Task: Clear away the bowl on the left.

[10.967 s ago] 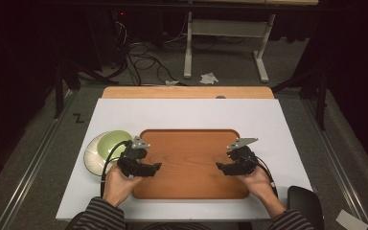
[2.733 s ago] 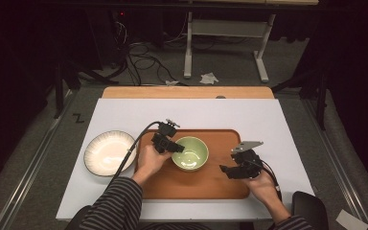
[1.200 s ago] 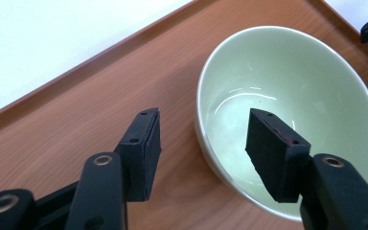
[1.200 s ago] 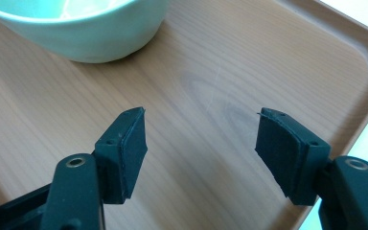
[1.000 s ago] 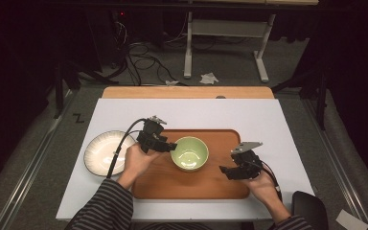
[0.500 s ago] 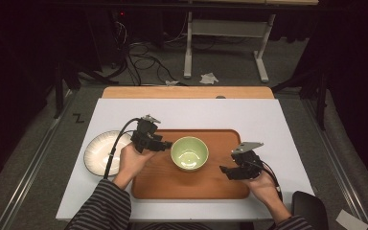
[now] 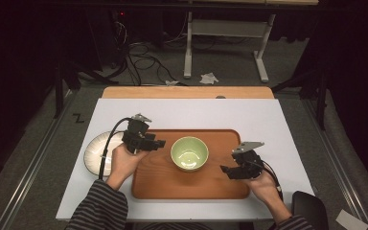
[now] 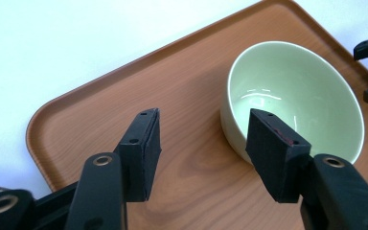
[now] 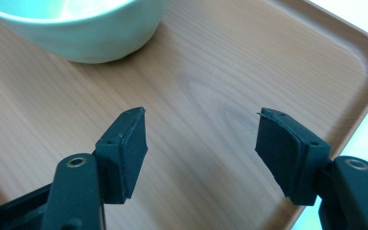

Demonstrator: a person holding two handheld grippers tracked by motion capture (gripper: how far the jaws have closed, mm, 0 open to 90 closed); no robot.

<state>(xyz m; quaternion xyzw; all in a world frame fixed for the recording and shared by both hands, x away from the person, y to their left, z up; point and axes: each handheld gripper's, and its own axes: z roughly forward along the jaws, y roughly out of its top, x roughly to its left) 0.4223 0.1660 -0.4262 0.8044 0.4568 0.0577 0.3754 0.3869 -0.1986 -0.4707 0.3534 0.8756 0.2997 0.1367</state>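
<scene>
The green bowl (image 7: 189,153) now sits alone at the centre of the wooden tray (image 7: 163,184). The left gripper (image 7: 159,143), jaws apart and empty, has backed off toward the frame's left (placement looks finished). The right gripper (image 7: 224,169) hovers open, lower right.

Your left tool (image 7: 159,143) is held in your left hand (image 7: 123,160) with its jaws parted and nothing between them, pointing toward your right, and your striped left sleeve (image 7: 98,211) comes in from the bottom edge. Your right tool (image 7: 225,169) sits low in your right hand (image 7: 263,184), jaws likewise spread wide and empty, aimed toward your left. The two tools face each other, well apart.
</scene>
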